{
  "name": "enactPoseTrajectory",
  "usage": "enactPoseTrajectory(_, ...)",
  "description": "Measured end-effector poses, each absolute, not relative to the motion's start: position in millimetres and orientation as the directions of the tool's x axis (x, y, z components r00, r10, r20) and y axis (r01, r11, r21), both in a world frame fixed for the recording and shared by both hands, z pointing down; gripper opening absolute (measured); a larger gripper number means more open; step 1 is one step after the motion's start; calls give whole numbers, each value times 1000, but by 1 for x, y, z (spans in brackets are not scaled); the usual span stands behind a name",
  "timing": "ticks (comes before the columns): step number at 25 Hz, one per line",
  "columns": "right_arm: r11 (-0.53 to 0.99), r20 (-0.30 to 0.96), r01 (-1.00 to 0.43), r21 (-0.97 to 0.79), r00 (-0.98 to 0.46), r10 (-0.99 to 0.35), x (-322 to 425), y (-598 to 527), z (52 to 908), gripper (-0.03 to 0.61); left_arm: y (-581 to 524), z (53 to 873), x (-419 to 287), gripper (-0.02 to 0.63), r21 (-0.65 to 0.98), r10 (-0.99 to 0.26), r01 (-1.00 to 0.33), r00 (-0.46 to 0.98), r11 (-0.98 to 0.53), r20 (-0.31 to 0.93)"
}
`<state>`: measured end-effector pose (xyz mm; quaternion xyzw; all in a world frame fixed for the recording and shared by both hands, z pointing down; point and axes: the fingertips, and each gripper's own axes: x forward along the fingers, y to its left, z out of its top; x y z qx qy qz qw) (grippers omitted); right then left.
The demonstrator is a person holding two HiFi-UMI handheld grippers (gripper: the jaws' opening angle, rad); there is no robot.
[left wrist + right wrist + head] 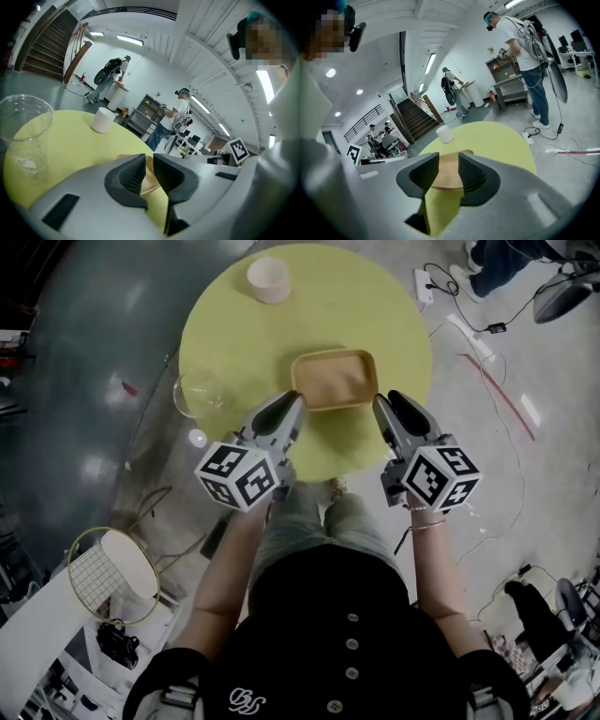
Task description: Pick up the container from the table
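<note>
A shallow tan rectangular container [334, 379] sits on the round yellow table [234, 334], near its front edge. My left gripper [292, 401] hovers just off the container's left front corner with its jaws shut and empty. My right gripper [386, 399] is beside the container's right side, jaws apart with nothing between them. In the left gripper view the container [151, 180] shows only as a sliver behind the closed jaws of the left gripper [149, 161]. In the right gripper view the container [447, 176] lies straight ahead beyond the gap of the right gripper [449, 161].
A white cup [268, 279] stands at the table's far side. A clear glass [199, 393] stands at its left edge, close to my left gripper. On the floor are a wire basket [112, 575] at left and cables [487, 362] at right. People stand in the background.
</note>
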<state>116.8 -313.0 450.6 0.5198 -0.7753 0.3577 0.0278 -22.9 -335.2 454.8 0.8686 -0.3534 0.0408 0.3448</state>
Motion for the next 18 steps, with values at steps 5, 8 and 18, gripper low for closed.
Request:
enactPoseTrajectory(5, 171, 451, -828, -535, -450, -771, 120, -319, 478, 130, -343, 482, -28, 82, 599, -584, -653, 734, -464, 347)
enactPoseTrajectory(8, 151, 466, -826, -543, -446, -764, 125, -323, 491, 142, -348, 497, -27, 111, 608, -580, -663, 724, -437, 374)
enactPoseTrajectory(18, 88, 515, -808, -582, -450, -729, 130, -336, 525, 199, -359, 539, -27, 183, 672, -544, -668, 709, -318, 448)
